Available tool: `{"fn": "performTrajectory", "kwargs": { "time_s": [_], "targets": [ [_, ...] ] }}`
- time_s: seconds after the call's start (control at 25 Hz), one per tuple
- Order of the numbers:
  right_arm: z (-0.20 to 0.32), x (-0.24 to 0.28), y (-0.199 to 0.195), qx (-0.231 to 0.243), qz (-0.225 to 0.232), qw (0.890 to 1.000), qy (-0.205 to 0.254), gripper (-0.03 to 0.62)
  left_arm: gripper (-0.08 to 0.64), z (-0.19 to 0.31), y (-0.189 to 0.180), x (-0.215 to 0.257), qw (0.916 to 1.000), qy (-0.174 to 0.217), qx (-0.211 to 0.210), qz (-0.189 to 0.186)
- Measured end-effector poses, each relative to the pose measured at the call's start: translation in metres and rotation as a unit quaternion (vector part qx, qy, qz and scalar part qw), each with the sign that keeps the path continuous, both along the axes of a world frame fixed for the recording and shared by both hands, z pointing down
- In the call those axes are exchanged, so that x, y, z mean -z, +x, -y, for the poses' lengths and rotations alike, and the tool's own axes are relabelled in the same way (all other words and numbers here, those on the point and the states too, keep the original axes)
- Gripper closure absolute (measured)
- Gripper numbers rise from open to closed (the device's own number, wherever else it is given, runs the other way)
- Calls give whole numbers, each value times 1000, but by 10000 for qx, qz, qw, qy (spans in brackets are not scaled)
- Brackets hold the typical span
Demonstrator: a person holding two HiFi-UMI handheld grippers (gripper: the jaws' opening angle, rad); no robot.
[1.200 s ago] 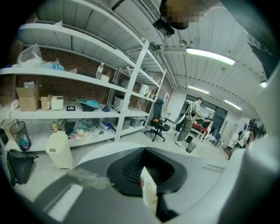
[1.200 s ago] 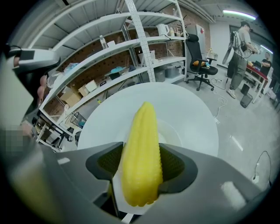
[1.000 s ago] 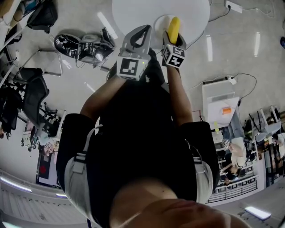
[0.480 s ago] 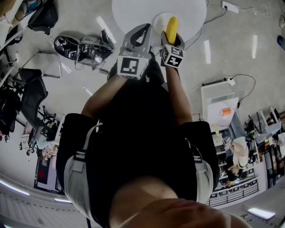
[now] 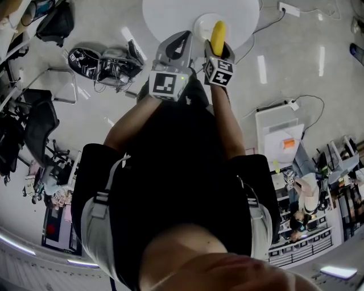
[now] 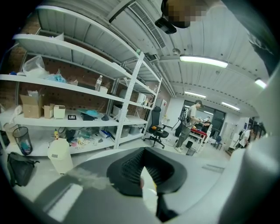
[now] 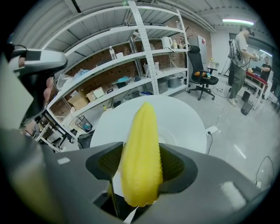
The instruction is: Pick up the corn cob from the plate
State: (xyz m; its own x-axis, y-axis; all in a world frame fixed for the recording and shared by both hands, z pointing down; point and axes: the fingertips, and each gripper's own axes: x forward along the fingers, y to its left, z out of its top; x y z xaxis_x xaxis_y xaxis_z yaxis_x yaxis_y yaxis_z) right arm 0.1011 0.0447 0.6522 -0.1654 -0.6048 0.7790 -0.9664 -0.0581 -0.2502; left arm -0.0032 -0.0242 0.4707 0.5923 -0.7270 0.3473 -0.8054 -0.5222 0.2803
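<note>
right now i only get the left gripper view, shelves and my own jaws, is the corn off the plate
observer: yes. The corn cob is clamped between the jaws of the right hand-held gripper, with a pad pressing on each side.
operator: where's the plate then
observer: the white plate sits on the round white table. In the right gripper view it shows behind the cob, and the cob looks held clear of it.
operator: which way does the cob point
observer: its narrow tip sticks out past the jaws, away from the person and over the table.
</note>
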Motion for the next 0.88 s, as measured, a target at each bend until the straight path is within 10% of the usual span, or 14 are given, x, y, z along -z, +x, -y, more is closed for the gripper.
{"fn": "performTrajectory", "kwargs": {
  "time_s": [0.88],
  "targets": [
    [-28, 52, 0, 53, -29, 9985, 537, 331, 554, -50, 5, 29, 9993, 363, -99, 19]
  ]
}}
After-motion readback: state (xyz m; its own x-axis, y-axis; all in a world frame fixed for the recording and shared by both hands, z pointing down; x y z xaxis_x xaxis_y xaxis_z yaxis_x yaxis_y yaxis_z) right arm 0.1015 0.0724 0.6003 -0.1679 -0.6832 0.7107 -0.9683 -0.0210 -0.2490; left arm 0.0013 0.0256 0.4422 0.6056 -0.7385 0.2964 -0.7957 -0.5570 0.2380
